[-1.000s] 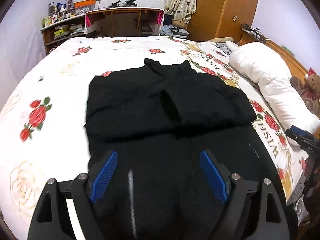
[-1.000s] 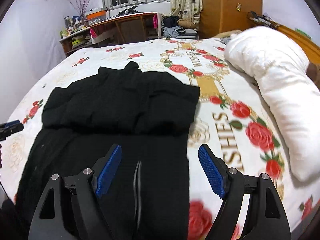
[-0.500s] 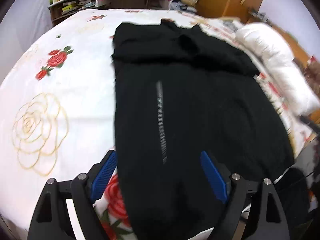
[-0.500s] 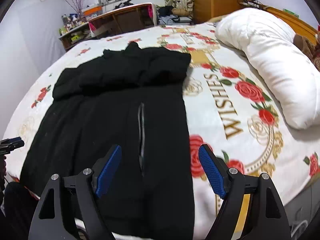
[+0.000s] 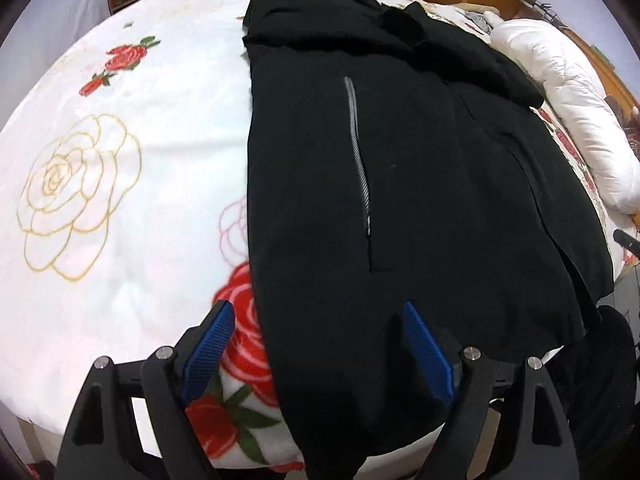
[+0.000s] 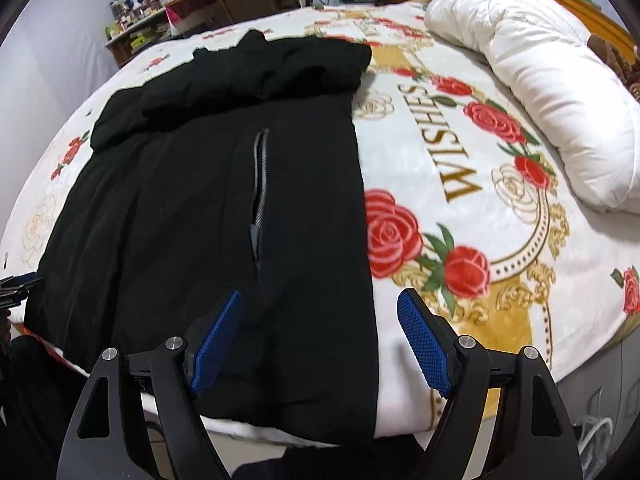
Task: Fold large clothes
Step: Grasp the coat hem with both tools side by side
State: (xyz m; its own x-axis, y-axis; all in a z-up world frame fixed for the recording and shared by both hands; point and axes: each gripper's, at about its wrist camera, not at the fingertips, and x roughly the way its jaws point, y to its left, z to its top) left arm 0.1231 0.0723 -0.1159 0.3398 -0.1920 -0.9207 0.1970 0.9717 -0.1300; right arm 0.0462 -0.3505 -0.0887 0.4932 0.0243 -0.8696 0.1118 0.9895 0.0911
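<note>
A large black jacket [image 5: 400, 168] lies flat on the bed with its sleeves folded across the chest at the far end; it also shows in the right wrist view [image 6: 224, 208]. Each side has a grey pocket zipper [image 5: 358, 156] [image 6: 260, 184]. Its hem hangs over the near bed edge. My left gripper [image 5: 318, 344] is open and empty, above the hem's left corner. My right gripper [image 6: 320, 332] is open and empty, above the hem's right corner.
The bed has a white blanket with red roses [image 6: 460, 200]. A white duvet roll [image 6: 540, 88] lies along the right side. A desk and shelves [image 6: 224, 0] stand beyond the bed. The other gripper's tip [image 6: 16, 288] shows at the left edge.
Both grippers have pulled back from over the jacket's middle to its near hem at the bed edge. They stayed open. The jacket has not moved.
</note>
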